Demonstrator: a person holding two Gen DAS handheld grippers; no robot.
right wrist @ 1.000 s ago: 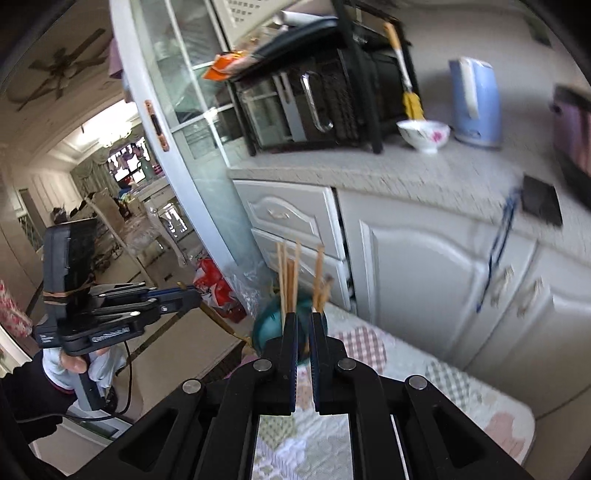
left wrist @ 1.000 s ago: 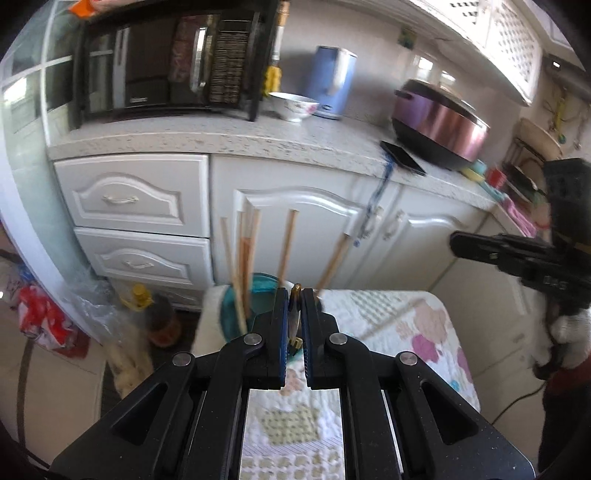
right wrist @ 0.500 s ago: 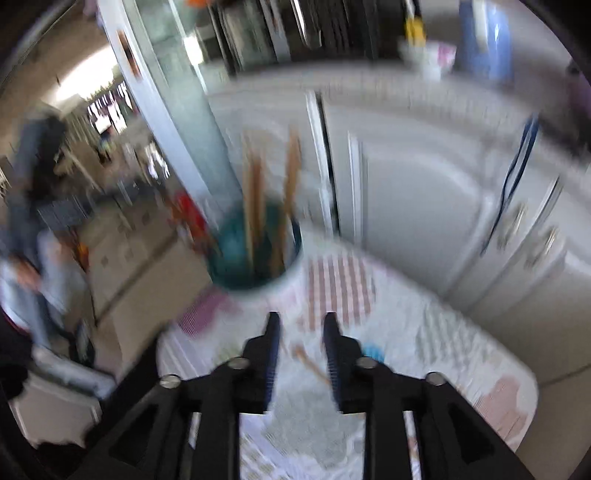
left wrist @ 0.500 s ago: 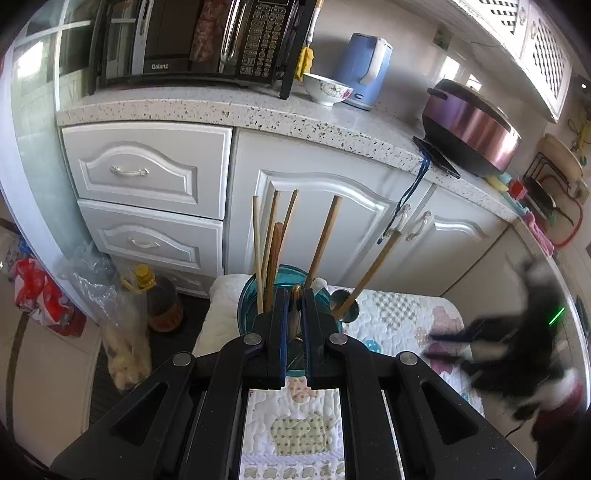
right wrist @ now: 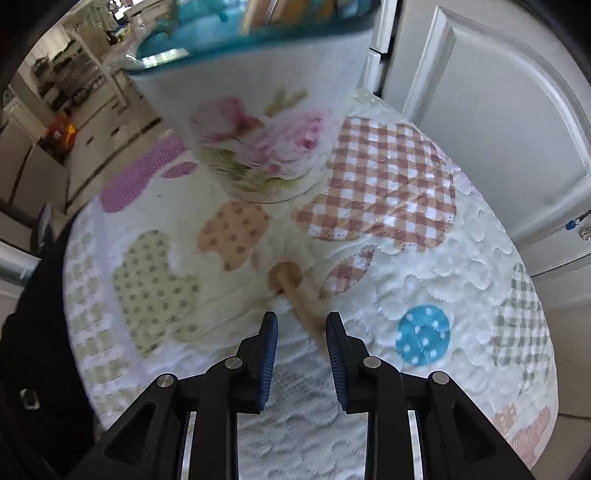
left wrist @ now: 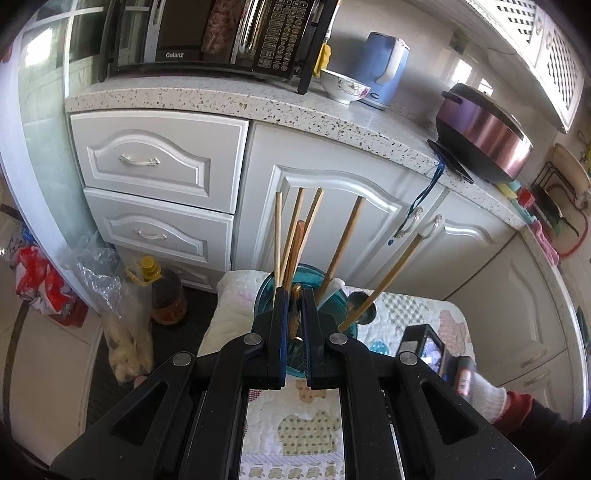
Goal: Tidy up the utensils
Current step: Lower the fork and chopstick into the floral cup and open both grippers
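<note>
While the left gripper (left wrist: 294, 314) is pinching a utensil over the holder (left wrist: 306, 280), the right gripper's (right wrist: 301, 341) spread jaws are closing around a spoon (right wrist: 295, 288) on the desk (right wrist: 424, 258), risking snagging cloth.

A utensil holder (left wrist: 269, 295) stands at the far end of the quilted bench (left wrist: 306, 424), with chopsticks (left wrist: 343, 240) upright in it and a ladle (left wrist: 360, 308) at its right side. Behind the bench run cabinets (left wrist: 325, 206) under a worktop carrying a microwave (left wrist: 207, 33) at left, then a bowl (left wrist: 345, 86), a kettle (left wrist: 384, 68) and a rice cooker (left wrist: 484, 136) further right. An oil bottle (left wrist: 164, 291) sits on the floor left of the bench. A wooden spoon (right wrist: 295, 291) lies on the bench before the holder, its handle between the right tool's (right wrist: 301, 321) fingers.
</note>
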